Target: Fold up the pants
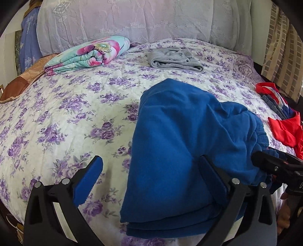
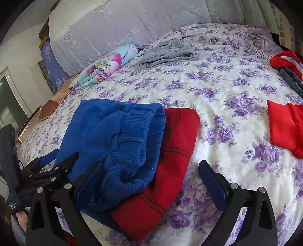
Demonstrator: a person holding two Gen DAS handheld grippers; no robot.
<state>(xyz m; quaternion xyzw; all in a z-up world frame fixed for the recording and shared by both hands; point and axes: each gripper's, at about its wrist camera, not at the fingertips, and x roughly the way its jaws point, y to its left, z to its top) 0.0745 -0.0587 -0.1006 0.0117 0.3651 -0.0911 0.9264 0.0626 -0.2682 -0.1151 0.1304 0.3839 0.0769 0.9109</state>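
Blue pants [image 1: 181,143] heaped at the near bed edge, overlapping a red garment [image 2: 166,170] on their right. Left of the pants, bare floral bedspread [image 1: 66,113] is open. Beyond the pants, grey folded clothes [image 1: 174,59] and a floral quilt [image 1: 89,54]; far right, a red-and-denim pile [image 2: 284,121].

A big bed [image 1: 75,113] is covered with a white sheet with purple flowers. A pale padded headboard [image 1: 144,17] is seen behind it. A window [image 2: 9,98] is set in the white wall [image 2: 24,54]. The room is lit by daylight.
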